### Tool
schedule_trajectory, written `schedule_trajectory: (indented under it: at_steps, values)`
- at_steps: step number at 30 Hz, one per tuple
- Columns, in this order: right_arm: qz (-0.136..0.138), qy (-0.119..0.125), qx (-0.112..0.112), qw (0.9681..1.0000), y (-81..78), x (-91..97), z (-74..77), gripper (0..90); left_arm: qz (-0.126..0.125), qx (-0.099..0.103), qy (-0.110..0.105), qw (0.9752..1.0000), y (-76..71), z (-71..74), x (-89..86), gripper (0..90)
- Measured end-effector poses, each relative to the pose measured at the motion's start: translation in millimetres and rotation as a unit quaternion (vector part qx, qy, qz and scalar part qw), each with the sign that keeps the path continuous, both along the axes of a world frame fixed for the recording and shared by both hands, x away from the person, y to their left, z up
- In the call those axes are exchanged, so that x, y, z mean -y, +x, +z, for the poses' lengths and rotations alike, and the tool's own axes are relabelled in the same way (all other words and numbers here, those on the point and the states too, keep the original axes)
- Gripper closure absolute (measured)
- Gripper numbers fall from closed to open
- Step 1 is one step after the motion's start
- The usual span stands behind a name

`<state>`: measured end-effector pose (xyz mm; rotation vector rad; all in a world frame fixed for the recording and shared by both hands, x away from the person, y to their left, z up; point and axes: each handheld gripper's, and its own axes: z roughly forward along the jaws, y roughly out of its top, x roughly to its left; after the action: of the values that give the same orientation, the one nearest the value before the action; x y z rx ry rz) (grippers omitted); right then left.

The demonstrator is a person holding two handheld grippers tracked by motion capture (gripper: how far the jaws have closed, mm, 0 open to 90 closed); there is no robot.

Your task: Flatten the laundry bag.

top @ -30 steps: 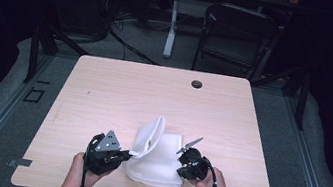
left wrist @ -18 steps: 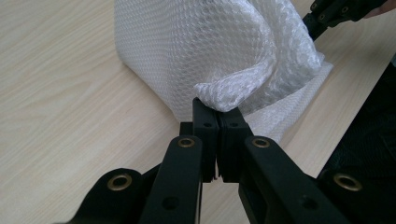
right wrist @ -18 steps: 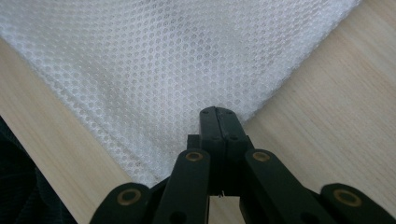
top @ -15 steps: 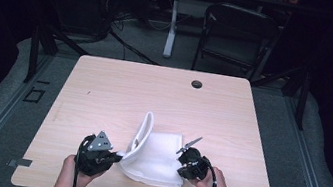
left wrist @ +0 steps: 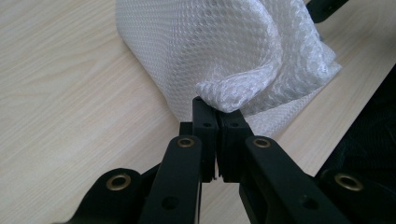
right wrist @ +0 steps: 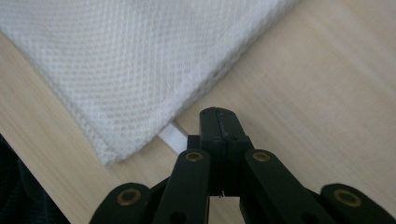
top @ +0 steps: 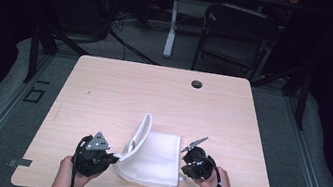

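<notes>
- Left gripper [top: 114, 156], jaws pinched on white mesh cloth [top: 157, 158], has dragged its edge back toward counter [top: 119, 91] front; looks like unfolding.
- Right gripper [right wrist: 218, 120] jaws closed, empty, beside cloth corner.

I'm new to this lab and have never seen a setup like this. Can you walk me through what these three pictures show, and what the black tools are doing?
No robot is here: a person sits at a light wooden table and holds a black two-jaw hand gripper in each hand. The high view comes from a fixed camera above, looking down on the table. The other two pictures come from small cameras riding on each gripper, looking along its jaws.

On the table lies a white mesh-textured cloth, folded flat on its right part. The left gripper is shut on the cloth's edge and lifts that side up into a standing fold. The right gripper is shut and holds nothing; it rests beside the cloth's near corner, where a small white tag sticks out.
</notes>
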<state>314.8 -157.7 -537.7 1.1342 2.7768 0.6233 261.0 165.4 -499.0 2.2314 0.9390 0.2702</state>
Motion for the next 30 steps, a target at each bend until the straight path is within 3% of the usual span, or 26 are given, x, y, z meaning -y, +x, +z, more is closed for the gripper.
schedule_trajectory:
  at_steps: [3,6,10,15,18,20,30]
  values:
    - [0.013,0.022,0.015,0.9996,-0.5,-12.3,2.9,90.0,-0.003,-0.002,0.001,1.0,-0.4,-1.7,2.6,88.4]
    - [0.035,0.02,0.016,0.9991,-0.4,-23.6,0.3,90.0,-0.006,-0.003,0.003,1.0,-0.6,-1.8,2.8,88.5]
    - [0.053,0.007,0.006,0.9986,-0.8,-36.9,-14.5,90.0,0.001,-0.002,0.002,1.0,0.4,-2.0,-0.9,88.4]
    - [0.051,-0.003,0.007,0.9987,-2.1,-37.1,-15.9,90.0,0.013,-0.007,0.011,0.9998,1.5,-2.6,-3.8,88.3]
    - [0.046,-0.007,0.01,0.9989,-3.8,-37.0,-15.9,90.0,0.021,-0.024,0.014,0.9994,2.1,-4.9,-9.5,88.1]
    - [0.048,-0.02,0.007,0.9987,-4.0,-34.9,-14.4,90.0,0.02,-0.033,0.015,0.9991,2.9,-4.9,-12.9,88.1]
    - [0.037,-0.026,0.004,0.9989,-5.5,-27.8,-13.9,90.0,0.019,-0.051,0.018,0.9983,3.9,-9.8,-11.9,88.1]
